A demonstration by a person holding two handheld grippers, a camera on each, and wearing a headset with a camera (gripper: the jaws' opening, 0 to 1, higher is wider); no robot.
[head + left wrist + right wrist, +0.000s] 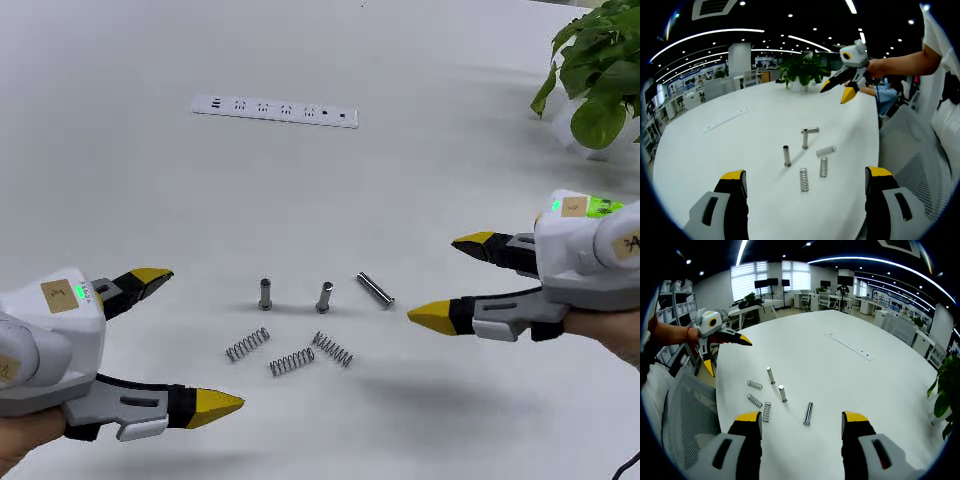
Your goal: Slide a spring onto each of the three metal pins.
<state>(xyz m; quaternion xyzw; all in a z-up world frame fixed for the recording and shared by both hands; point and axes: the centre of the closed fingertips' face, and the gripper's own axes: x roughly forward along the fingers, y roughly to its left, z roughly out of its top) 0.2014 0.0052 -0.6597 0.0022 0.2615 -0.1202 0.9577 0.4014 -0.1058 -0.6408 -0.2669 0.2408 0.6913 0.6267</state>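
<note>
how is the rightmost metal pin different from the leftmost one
Pose: the rightmost silver metal pin lies on its side, while the leftmost silver metal pin stands upright. Place: the lying one is nearer the right gripper, the upright one nearer the left gripper. Both rest bare on the white table, apart from the three loose coil springs.

The white tabletop carries a power strip toward its far side and a potted plant at the far right edge. Near the middle, the left pin and middle pin stand upright, while the right pin lies flat (angled away from them). Just in front, apart from the pins, lie the left spring, middle spring and right spring.
</note>
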